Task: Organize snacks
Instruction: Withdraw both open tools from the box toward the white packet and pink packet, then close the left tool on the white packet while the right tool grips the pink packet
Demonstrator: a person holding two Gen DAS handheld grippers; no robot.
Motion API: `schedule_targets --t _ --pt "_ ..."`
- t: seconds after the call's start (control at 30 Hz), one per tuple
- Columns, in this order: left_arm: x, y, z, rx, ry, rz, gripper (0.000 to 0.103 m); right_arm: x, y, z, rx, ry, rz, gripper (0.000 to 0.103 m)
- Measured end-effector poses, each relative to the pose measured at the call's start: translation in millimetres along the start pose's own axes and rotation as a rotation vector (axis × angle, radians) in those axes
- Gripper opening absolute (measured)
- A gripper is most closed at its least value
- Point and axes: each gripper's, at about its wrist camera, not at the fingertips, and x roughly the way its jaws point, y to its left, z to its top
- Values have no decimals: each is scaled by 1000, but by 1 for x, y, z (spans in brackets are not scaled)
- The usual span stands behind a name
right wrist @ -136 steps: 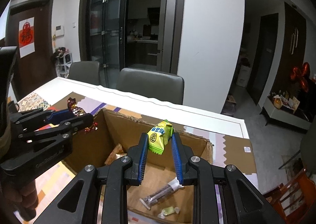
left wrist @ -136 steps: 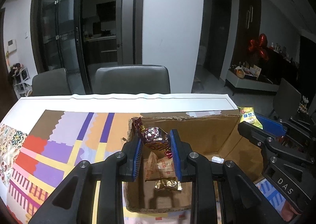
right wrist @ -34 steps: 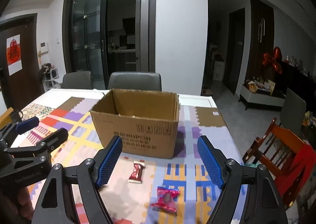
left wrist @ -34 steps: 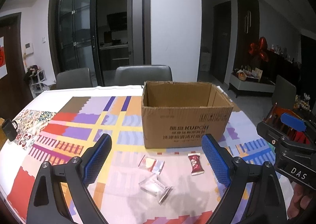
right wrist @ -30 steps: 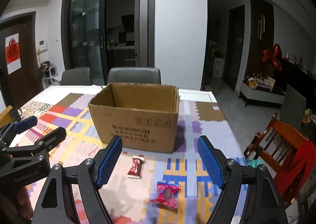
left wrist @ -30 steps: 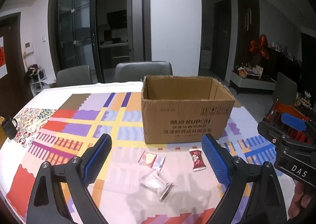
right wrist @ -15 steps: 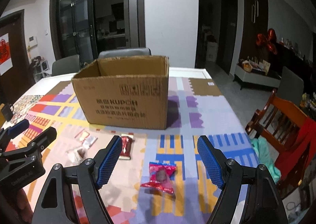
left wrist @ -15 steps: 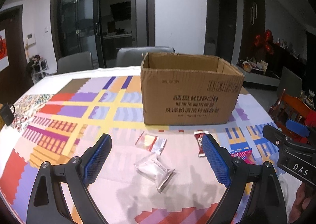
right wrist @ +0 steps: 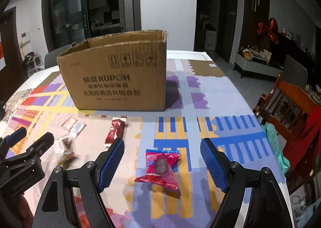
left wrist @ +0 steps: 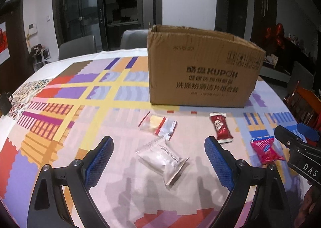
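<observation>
Both grippers are dropping lower: left gripper gaping empty over a silvery foil packet, right gripper gaping empty over a red plastic wrapper, brown cardboard box at twelve o'clock.

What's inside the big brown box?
From here you can't tell. The cardboard box is open on top, but only a strip of its bare inner wall shows in the right wrist view; its front wall hides the bottom.

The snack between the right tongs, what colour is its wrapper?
Bright pink-red wrapper, clearest in the right wrist view.
</observation>
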Motion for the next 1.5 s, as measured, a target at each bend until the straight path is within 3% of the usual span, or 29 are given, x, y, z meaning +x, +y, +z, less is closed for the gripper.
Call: schedule_targets --t 0.3,0.47,0.77,0.83,0.87,1.0,1.13,1.23,1.5 --pt "23 1 -9 -18 44 17 92 20 0 -10 9 47 -21 79" --pt "35 2 -14 -25 76 18 87 32 0 -14 12 79 -32 79" --pt "49 5 -18 -47 123 8 72 49 5 -22 4 131 -27 79" --pt "50 5 -18 -43 129 3 64 52 5 -24 9 142 -19 78" --pt "51 4 -18 -40 133 -1 62 53 4 -25 13 147 -14 77" --pt "54 1 -18 -33 148 -21 38 60 2 -28 26 183 7 56" --pt "52 -1 -19 -29 144 -24 37 58 0 -29 28 172 15 55" --pt "50 -2 -20 -26 144 -28 37 55 0 -28 24 163 14 47" --pt "39 -4 -16 -25 125 -41 36 46 0 -23 16 139 20 44"
